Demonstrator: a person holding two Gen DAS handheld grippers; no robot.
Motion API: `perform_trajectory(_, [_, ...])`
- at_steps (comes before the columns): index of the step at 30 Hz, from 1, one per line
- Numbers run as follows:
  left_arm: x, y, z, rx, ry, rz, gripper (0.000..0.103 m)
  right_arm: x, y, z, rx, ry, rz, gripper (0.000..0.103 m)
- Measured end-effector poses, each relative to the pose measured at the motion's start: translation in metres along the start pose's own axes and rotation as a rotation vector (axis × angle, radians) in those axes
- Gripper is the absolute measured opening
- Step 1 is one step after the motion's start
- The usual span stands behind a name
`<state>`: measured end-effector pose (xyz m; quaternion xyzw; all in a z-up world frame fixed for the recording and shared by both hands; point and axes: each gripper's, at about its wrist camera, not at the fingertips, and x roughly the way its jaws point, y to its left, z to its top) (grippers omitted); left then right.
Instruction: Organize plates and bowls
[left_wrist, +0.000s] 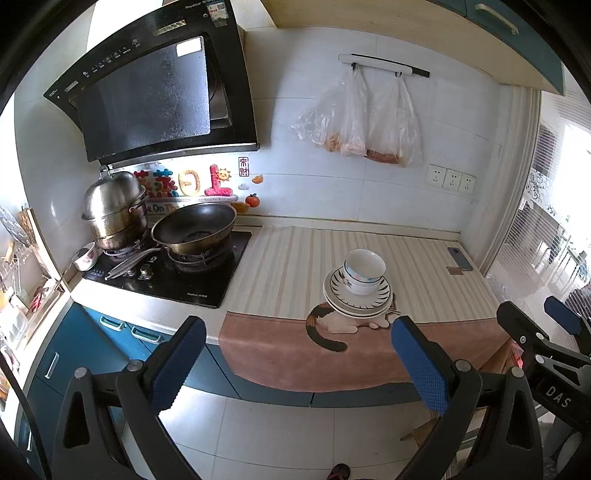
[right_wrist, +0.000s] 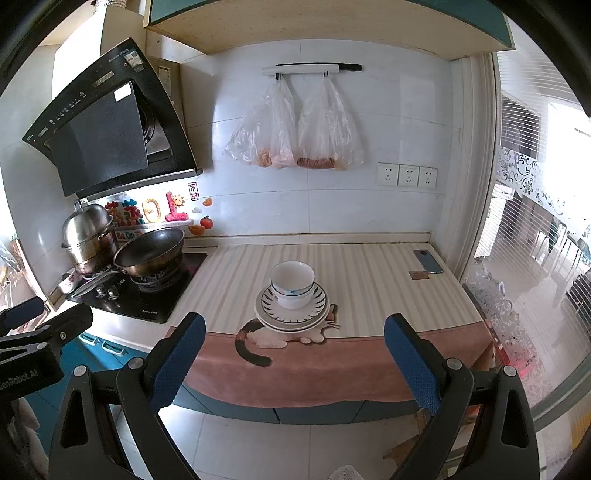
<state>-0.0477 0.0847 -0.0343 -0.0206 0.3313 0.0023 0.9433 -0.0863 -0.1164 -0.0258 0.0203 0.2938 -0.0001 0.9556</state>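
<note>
On the striped counter mat (left_wrist: 288, 258) (right_wrist: 369, 280) stands a stack of plates (left_wrist: 356, 304) (right_wrist: 291, 314), the top one with black radial marks. Nested white bowls (left_wrist: 364, 271) (right_wrist: 291, 282) sit on the plates. My left gripper (left_wrist: 299, 354) is held open above the floor, well short of the counter edge, with nothing between its blue pads. My right gripper (right_wrist: 293, 350) is likewise open and empty, back from the counter and facing the stack. The right gripper also shows at the right edge of the left wrist view (left_wrist: 539, 332).
A black hob (left_wrist: 166, 269) with a wok (left_wrist: 194, 227) (right_wrist: 149, 249) and a steel steamer pot (left_wrist: 112, 210) (right_wrist: 88, 236) lies to the left. A phone (left_wrist: 460, 258) (right_wrist: 428, 261) rests at the counter's far right. Plastic bags (left_wrist: 358, 118) (right_wrist: 295, 129) hang on the wall. A window is at the right.
</note>
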Motion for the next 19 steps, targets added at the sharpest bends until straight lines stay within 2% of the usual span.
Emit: perform_trajectory(19, [-0.0041, 0.0073, -0.0014, -0.007, -0.003, -0.001, 0.103, -0.0025, 0.0052, -0.0018, -0.001, 0.002, 0.003, 0.1])
